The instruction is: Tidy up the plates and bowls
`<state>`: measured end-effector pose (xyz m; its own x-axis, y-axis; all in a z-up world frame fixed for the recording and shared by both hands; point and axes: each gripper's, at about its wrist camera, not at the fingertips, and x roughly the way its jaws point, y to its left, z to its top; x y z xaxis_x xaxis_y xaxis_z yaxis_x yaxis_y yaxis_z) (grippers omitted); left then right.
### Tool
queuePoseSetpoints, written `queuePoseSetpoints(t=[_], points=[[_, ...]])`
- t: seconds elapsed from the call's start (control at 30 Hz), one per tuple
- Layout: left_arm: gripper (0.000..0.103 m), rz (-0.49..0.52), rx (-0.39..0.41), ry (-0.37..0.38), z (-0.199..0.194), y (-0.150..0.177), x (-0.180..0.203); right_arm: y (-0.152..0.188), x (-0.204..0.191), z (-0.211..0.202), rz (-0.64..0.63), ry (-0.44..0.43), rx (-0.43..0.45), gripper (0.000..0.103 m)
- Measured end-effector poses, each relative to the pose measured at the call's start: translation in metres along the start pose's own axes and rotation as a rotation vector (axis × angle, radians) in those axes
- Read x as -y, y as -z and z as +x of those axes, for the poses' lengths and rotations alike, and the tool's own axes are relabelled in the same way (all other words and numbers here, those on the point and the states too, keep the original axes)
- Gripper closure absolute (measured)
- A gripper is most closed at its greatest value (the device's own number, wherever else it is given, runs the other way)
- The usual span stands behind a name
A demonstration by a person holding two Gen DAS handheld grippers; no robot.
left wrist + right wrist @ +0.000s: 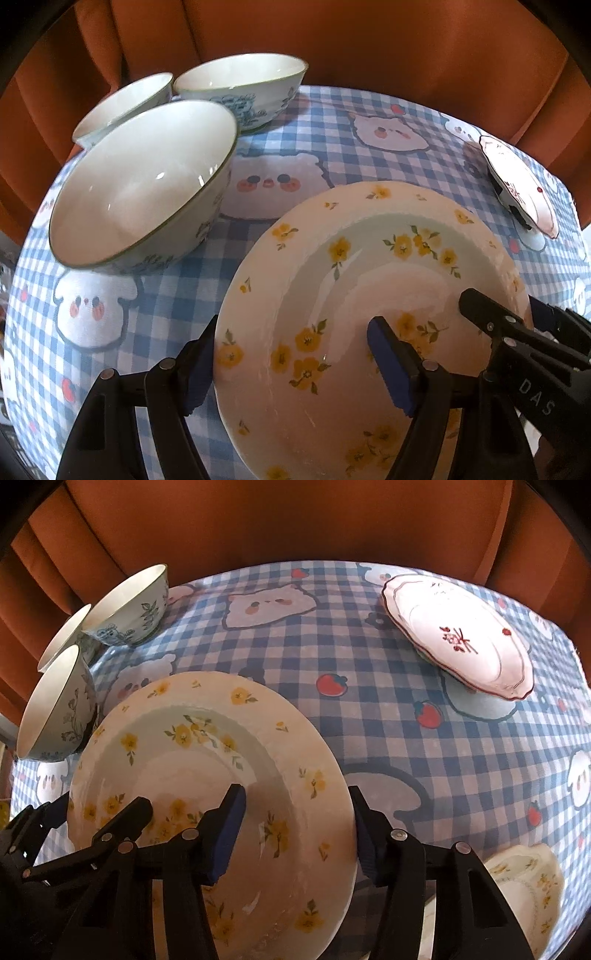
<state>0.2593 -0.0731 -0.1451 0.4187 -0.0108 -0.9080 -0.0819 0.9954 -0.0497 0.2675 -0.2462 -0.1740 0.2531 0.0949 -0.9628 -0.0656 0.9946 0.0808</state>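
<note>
- Left wrist view: my left gripper (291,365) straddles the near-left rim of the yellow-flowered plate (354,258), one pad inside, one outside; I cannot tell whether they press on it.
- My right gripper (295,834) straddles the opposite rim the same way, partly open, grip unclear.
- Just left of the plate stands the nearest bowl (144,184), with two more bowls (240,79) behind it.
- Farther right on the checked bench (406,738) lies a red-trimmed plate (458,635).
</note>
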Motion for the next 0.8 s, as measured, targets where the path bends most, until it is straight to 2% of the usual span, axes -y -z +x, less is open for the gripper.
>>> queuePoseSetpoints(t=[0.27, 0.8], points=[[0.026, 0.043, 0.032, 0.019, -0.027, 0.005, -0.002, 0.007, -0.006, -0.020, 0.028, 0.023, -0.004, 0.045], [0.026, 0.125, 0.152, 0.070, -0.099, 0.021, 0.004, 0.031, -0.016, -0.100, 0.081, 0.084, 0.100, 0.045]])
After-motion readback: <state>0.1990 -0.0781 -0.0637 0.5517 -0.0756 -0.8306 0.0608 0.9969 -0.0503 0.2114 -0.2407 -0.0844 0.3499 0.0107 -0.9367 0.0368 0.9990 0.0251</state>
